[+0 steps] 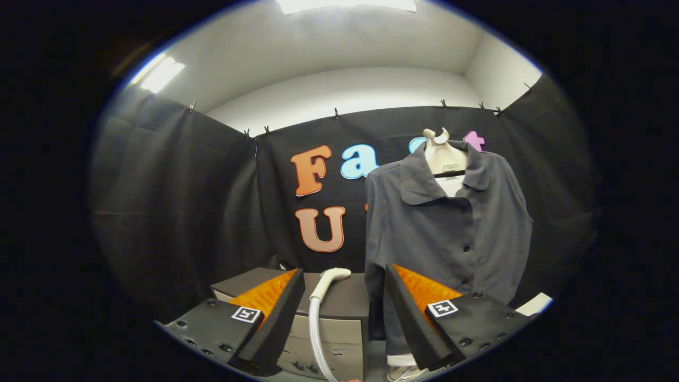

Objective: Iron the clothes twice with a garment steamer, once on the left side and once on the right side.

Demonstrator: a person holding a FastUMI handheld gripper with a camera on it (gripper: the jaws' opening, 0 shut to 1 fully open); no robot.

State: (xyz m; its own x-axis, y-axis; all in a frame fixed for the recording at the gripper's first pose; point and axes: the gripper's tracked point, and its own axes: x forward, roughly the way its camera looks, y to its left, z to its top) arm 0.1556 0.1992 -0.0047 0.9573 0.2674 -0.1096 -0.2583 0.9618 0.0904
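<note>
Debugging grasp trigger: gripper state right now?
Gripper: open, holding nothing; steamer head lies ahead between the fingers, untouched.

A dark grey buttoned shirt (451,233) hangs upright on a pale mannequin form, beyond my right finger. The white steamer head (330,280) lies on the grey cabinet's top, its hose trailing down the front.

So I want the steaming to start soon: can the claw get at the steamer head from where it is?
Probably yes. The claw is open, and the white steamer head lies on the grey cabinet just ahead, between the fingers, with nothing in front of it. The hanging grey shirt is off to the side.
</note>
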